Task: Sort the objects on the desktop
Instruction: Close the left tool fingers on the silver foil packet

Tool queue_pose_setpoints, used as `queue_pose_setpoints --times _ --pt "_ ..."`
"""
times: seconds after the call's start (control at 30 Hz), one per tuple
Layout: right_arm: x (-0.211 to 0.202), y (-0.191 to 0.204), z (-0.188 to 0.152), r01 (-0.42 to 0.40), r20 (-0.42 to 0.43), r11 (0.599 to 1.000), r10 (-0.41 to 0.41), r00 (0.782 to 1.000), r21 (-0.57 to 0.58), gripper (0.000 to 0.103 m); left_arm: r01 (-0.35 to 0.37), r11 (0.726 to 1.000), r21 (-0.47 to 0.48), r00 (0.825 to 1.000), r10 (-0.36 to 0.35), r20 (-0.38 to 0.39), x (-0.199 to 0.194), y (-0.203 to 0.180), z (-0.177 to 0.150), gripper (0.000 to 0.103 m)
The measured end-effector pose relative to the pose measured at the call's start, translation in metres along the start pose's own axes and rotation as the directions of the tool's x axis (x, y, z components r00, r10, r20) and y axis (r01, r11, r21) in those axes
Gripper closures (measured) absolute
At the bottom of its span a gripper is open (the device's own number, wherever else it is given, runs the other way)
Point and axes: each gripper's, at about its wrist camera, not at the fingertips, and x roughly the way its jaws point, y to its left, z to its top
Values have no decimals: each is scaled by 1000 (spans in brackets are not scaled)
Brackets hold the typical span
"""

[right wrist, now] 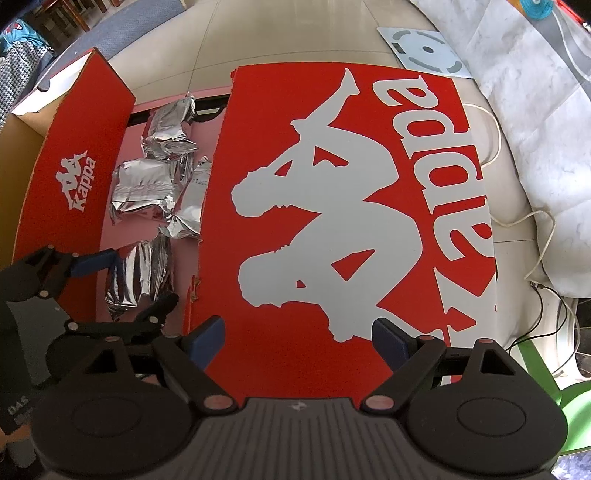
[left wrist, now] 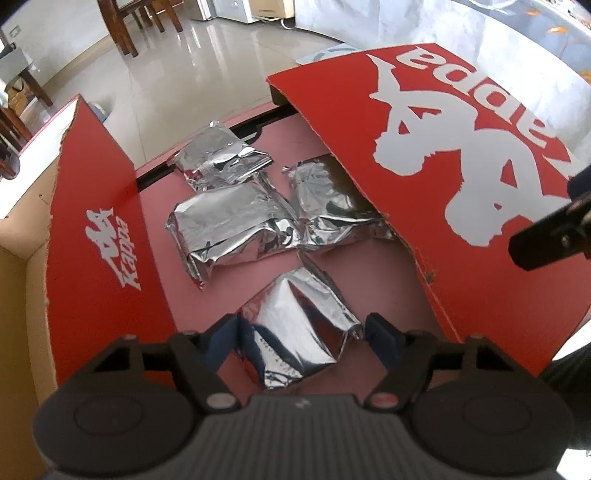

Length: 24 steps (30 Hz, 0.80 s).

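Observation:
Several crumpled silver foil packets lie on a pink surface (left wrist: 221, 291) between two red Kappa cardboard pieces. My left gripper (left wrist: 304, 338) is open, its blue-padded fingers on either side of the nearest foil packet (left wrist: 291, 317). The right wrist view shows that packet (right wrist: 136, 273) between the left gripper's (right wrist: 135, 280) fingers. Three more packets (left wrist: 229, 225) (left wrist: 328, 206) (left wrist: 218, 158) lie farther out, one partly under the big red lid (left wrist: 443, 166). My right gripper (right wrist: 303, 339) is open just over that lid (right wrist: 332, 203), holding nothing.
A red flap (left wrist: 99, 229) with a small logo rises on the left beside a brown cardboard box (left wrist: 14, 295). Wooden chairs (left wrist: 122, 22) stand on the tiled floor beyond. On the right are white sheeting (right wrist: 535, 92), cables (right wrist: 535, 221) and a printed target sheet (right wrist: 428, 51).

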Motion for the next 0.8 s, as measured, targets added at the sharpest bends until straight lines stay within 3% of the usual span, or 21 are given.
queue_pose_setpoints --times 0.8 --pt "4 3 0 22 -18 1000 -23 1000 -17 17 15 997 -74 999 -11 53 -22 5 -2 37"
